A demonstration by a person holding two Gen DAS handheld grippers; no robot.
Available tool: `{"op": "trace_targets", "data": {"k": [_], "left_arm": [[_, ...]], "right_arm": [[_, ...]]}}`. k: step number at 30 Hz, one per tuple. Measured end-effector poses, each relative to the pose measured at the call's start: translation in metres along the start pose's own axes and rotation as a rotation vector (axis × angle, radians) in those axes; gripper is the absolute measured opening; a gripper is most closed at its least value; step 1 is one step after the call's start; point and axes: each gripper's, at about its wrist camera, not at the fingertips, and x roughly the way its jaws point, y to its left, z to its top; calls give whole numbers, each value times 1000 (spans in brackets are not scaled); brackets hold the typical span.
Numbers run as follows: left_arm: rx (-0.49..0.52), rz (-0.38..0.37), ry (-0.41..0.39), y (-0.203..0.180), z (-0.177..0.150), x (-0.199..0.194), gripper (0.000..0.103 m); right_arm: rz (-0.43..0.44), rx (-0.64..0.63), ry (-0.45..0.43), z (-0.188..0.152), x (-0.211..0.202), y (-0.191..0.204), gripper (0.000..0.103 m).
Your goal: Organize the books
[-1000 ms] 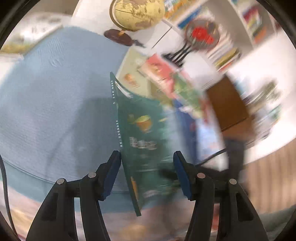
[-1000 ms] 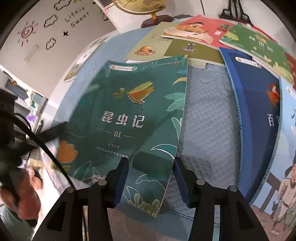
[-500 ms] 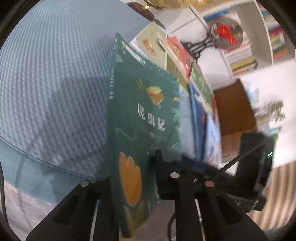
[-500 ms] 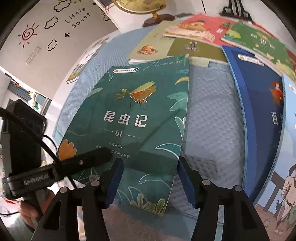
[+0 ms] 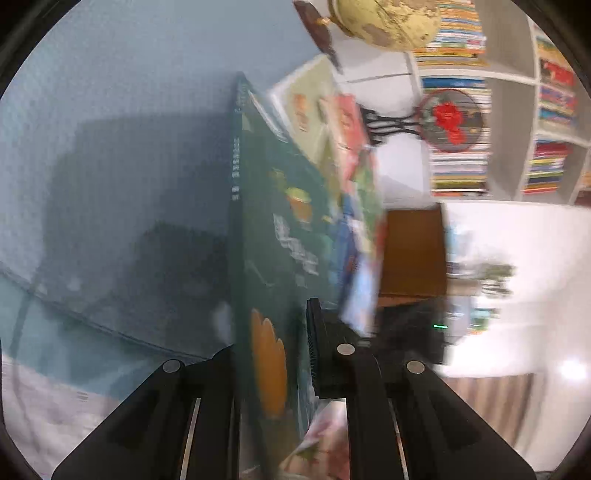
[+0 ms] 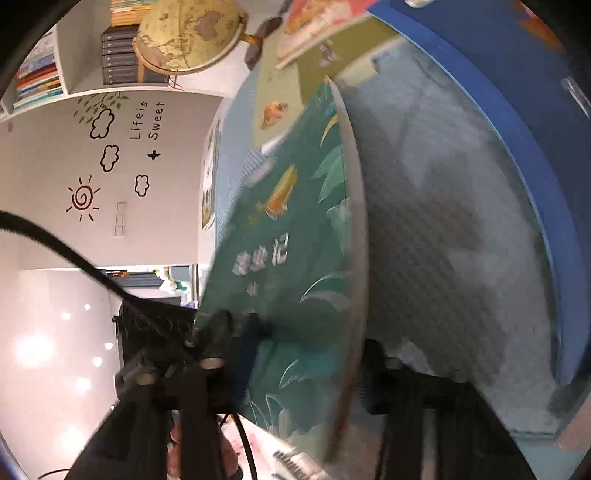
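Note:
A dark green book with an insect on its cover (image 5: 280, 258) stands tilted up on edge above the blue quilted cover (image 5: 110, 110). My left gripper (image 5: 269, 332) is shut on its lower part, beside the spine. In the right wrist view the same green book (image 6: 295, 240) sits between my right gripper's (image 6: 310, 339) jaws, which are closing onto its near edge, pads on both faces. The left gripper (image 6: 214, 325) also shows there, clamped on the book's lower left corner. Several other books (image 5: 347, 122) lie spread out beyond it, among them a large blue book (image 6: 498, 74).
A globe (image 5: 388, 22) stands at the far end of the quilted cover (image 6: 443, 221). A round ornament with a red flower (image 5: 450, 118) stands before white shelves full of books (image 5: 517, 110). A brown cabinet (image 5: 413, 251) is to the right. A black cable (image 6: 74, 254) crosses the left.
The green book went from lying flat to standing tilted on edge. The left gripper closed on it first, then the right. Both wrists rolled and sank a little.

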Motion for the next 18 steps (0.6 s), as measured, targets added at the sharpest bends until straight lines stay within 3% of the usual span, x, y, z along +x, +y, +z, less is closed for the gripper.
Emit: {"op": "trace_targets", "data": {"k": [4,10,13,18], "left_arm": [[101,176,-28,-11,0,-5,17],[277,343,-48,-35,-5,-8,17],[350,382,-63,-43,-4,-15,17],[402,386,-116,-43,10,-45,17]], "right_arm": [[-214,-226,-24,-9,5,37,25],[-404,-476,-50,-26,21,81,25],[-422,-503,-55,-27,23,92,25],[-366,-491,-64,-26,38,114,25]]}}
